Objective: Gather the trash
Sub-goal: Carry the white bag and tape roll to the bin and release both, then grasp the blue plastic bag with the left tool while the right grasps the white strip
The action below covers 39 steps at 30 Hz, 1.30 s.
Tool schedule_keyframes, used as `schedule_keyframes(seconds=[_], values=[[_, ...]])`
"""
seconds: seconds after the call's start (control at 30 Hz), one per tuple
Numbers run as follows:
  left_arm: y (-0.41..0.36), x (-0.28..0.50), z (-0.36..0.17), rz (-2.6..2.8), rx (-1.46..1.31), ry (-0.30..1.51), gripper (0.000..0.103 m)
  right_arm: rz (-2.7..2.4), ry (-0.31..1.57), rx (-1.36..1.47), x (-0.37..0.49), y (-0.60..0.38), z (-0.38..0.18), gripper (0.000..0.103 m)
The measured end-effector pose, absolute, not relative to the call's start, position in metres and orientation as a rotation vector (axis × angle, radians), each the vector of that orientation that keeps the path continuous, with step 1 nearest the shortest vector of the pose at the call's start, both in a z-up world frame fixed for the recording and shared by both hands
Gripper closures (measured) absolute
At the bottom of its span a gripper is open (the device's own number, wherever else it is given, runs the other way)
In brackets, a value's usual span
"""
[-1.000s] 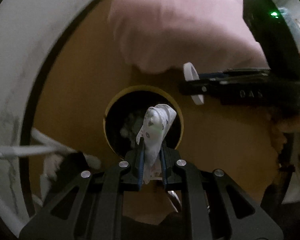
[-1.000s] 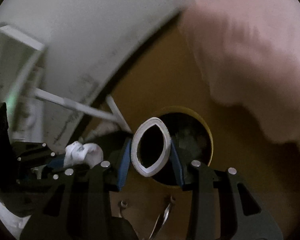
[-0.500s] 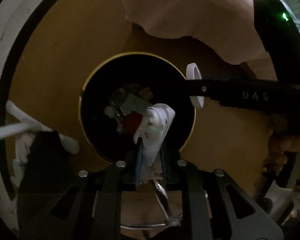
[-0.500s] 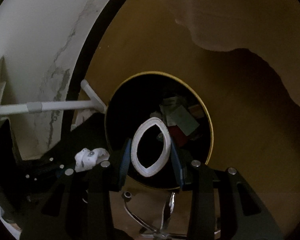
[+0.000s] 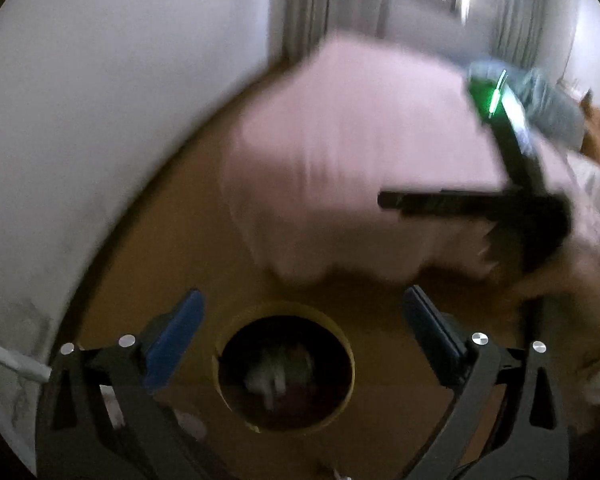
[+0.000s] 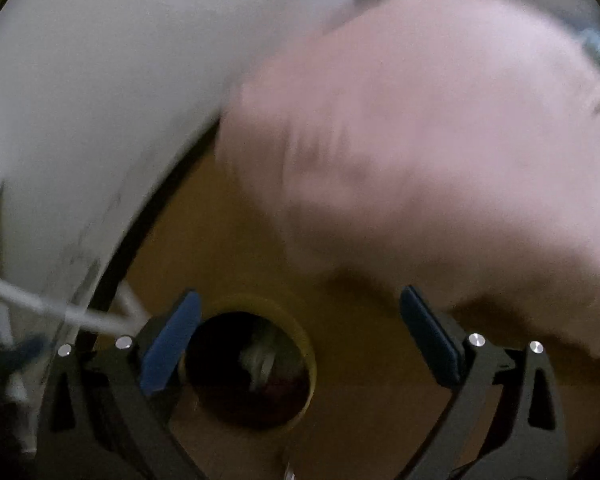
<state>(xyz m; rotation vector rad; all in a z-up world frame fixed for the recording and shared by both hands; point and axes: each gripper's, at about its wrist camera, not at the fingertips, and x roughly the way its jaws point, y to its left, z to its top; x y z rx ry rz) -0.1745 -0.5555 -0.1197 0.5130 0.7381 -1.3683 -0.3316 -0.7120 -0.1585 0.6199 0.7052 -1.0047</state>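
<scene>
A round bin (image 5: pixel 286 308) with a yellow rim stands on the brown floor below my left gripper (image 5: pixel 300 324), which is open and empty. Pale and red trash (image 5: pixel 268 376) lies blurred inside the bin. In the right wrist view the same bin (image 6: pixel 300 340) sits low, and my right gripper (image 6: pixel 300 320) is open and empty above it. White trash (image 6: pixel 260 360) shows inside the bin. The right gripper also shows in the left wrist view (image 5: pixel 460 204), seen from the side.
A pink bedspread (image 5: pixel 360 168) hangs over the floor behind the bin, also in the right wrist view (image 6: pixel 440 140). A white wall (image 5: pixel 100 120) curves along the left. A white rack leg (image 6: pixel 60 312) stands left of the bin. Both views are motion-blurred.
Both grippers have opened and risen away from the bin. The crumpled white tissue has left the left gripper and the white ring has left the right gripper.
</scene>
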Motion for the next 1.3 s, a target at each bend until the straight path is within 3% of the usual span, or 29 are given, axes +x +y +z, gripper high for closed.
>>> schedule_keyframes(seconds=[0.13,0.3,0.47,0.6,0.77,1.07,1.1,1.17,1.2,1.23,1.3], values=[[-0.492,-0.138,-0.045,-1.321,0.332,0.709,0.007,-1.091,0.576,0.547,-0.31,-0.691,-0.124,0.007],[-0.392,-0.056,0.002,-0.996,0.239,0.678,0.007,-0.876,0.449,0.46,-0.229,-0.629,-0.076,0.007],[-0.247,0.026,0.011,-0.497,0.199,0.644,0.007,-0.536,0.434,0.29,-0.12,-0.537,-0.033,0.007],[-0.154,0.08,-0.002,-0.254,0.114,0.732,0.007,-0.305,0.448,0.263,-0.05,-0.464,-0.02,0.007],[-0.114,0.134,-0.026,-0.26,0.02,0.855,0.007,-0.162,0.595,0.179,0.026,-0.381,-0.021,0.007],[-0.128,0.214,-0.057,-0.299,0.103,0.933,0.007,-0.039,0.769,0.055,0.095,-0.291,-0.046,0.007],[-0.128,0.22,-0.062,-0.303,0.115,0.941,0.011,-0.04,0.776,0.04,0.103,-0.284,-0.047,0.007],[-0.124,0.23,-0.069,-0.322,0.13,0.963,0.044,-0.038,0.784,0.034,0.113,-0.282,-0.045,0.007],[-0.12,0.234,-0.071,-0.347,0.115,0.983,0.071,-0.034,0.784,0.039,0.118,-0.278,-0.044,0.007],[-0.114,0.235,-0.069,-0.363,0.096,0.993,0.08,-0.029,0.783,0.04,0.122,-0.275,-0.043,0.007],[-0.105,0.226,-0.061,-0.386,0.096,0.982,0.083,-0.01,0.789,0.027,0.133,-0.268,-0.042,0.007]])
